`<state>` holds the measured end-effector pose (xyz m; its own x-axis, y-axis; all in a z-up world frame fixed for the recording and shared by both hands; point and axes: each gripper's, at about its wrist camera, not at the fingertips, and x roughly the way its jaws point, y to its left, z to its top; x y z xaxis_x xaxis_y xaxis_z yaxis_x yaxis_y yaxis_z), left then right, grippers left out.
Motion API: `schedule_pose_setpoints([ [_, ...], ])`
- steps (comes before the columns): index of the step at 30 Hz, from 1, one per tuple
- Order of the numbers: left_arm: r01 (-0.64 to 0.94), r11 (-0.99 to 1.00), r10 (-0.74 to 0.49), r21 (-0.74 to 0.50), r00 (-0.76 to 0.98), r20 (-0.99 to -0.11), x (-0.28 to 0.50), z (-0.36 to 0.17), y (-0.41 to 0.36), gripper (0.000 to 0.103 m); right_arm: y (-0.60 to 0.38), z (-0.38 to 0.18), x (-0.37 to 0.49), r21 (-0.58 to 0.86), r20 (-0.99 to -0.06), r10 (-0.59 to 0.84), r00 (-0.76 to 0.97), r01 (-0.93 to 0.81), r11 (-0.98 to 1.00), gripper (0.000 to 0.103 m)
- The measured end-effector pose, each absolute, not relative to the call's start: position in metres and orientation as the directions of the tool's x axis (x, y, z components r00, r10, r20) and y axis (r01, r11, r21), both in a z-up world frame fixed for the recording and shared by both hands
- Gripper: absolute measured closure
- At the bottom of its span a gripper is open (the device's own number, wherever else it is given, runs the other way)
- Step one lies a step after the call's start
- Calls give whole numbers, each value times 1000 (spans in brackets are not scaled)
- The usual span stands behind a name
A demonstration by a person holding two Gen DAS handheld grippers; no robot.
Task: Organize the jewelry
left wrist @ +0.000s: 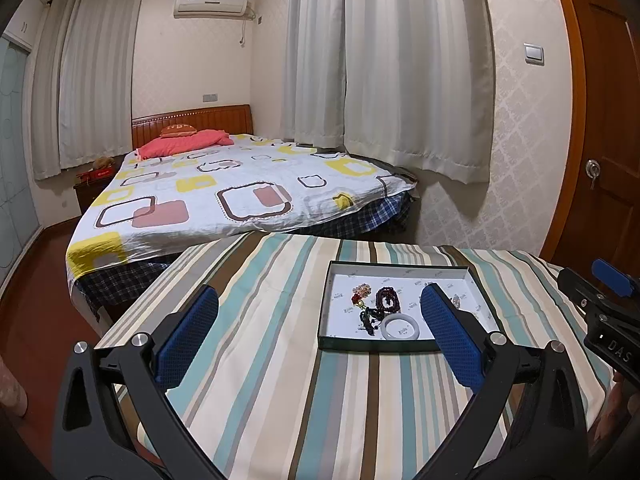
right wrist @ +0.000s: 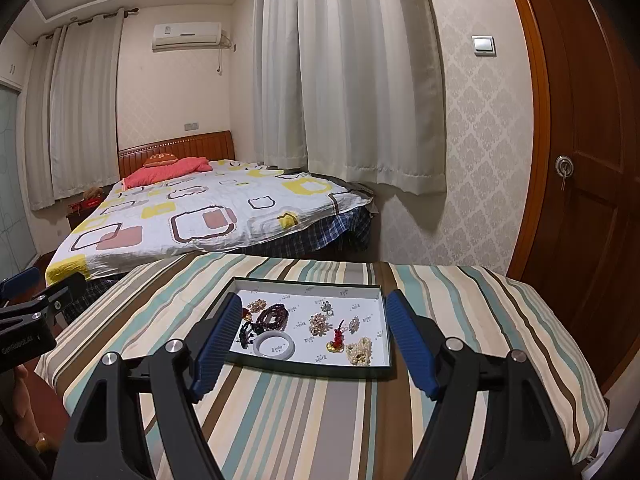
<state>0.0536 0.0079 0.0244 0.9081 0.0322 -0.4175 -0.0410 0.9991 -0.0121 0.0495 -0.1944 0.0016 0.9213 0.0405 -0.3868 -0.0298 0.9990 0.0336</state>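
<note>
A shallow dark-rimmed tray [right wrist: 308, 372] with a white floor sits on the striped tablecloth [right wrist: 304, 420]; it also shows in the left wrist view [left wrist: 396, 266]. In it lie a white bangle [right wrist: 275, 345], dark red bead strings [right wrist: 274, 316], a black beaded piece [right wrist: 245, 334], a red and gold charm [right wrist: 337, 340], a pearl cluster [right wrist: 359, 353] and small brooches [right wrist: 319, 323]. My right gripper [right wrist: 310, 338] is open and empty, its fingers straddling the tray. My left gripper [left wrist: 320, 332] is open and empty, left of the tray's near edge. The bangle [left wrist: 401, 328] shows there too.
The table's far edge meets a bed [right wrist: 208, 212] with a patterned cover. Curtains [right wrist: 352, 80] hang behind, a wooden door [right wrist: 592, 160] stands at the right. The left gripper's body [right wrist: 28, 320] shows at the left edge of the right wrist view.
</note>
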Motion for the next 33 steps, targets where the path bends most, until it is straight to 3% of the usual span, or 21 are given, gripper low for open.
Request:
schedule_pose_setpoints([
  [33, -42, 999, 32, -14, 906, -423, 53, 26, 6, 4, -194, 2, 49, 32, -386, 40, 922, -30, 999, 31],
])
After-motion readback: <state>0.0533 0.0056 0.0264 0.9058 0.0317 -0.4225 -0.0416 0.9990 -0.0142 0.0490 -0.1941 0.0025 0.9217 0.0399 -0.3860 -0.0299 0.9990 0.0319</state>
